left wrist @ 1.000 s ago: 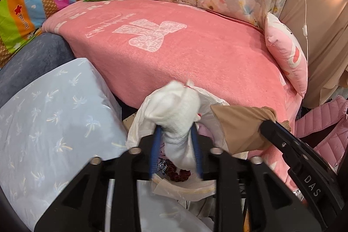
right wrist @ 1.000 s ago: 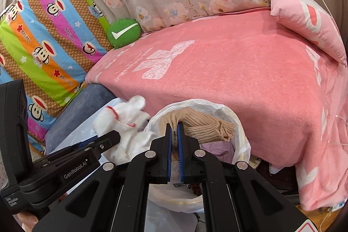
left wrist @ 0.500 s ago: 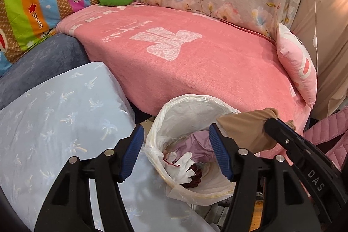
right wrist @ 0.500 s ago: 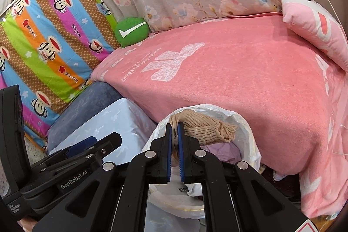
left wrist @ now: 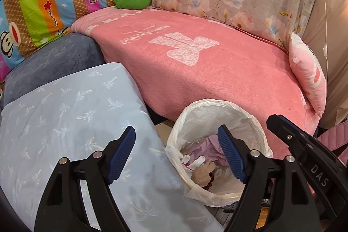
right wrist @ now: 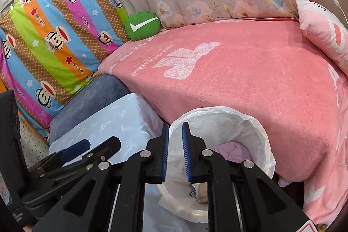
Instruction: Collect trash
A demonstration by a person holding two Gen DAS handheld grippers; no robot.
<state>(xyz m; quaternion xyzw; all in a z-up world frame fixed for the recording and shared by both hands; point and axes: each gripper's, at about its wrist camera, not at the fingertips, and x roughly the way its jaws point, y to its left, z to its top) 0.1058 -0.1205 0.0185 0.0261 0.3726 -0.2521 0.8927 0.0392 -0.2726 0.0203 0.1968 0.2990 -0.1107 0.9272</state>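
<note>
Hovering over the bin (left wrist: pixel 256 123) at the lower right of the left view, the left tool (left wrist: pixel 176 153) had its jaws wide and opening, nothing between them. The right tool (right wrist: pixel 175 151) sat beside it, jaws a narrow gap apart and opening, empty too. The trash, a white glove (left wrist: pixel 195 161) and a tan cloth (left wrist: pixel 203 175), lay inside the bag, below and between the left tool's tips. No loose trash showed on the pink bed (left wrist: pixel 217 71); I judged neither hand nearer to any.

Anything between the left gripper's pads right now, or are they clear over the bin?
Nothing between them. In the left wrist view the left gripper, jaws opening, frames only light-blue bedding and the trash bin's liner rim.
</note>
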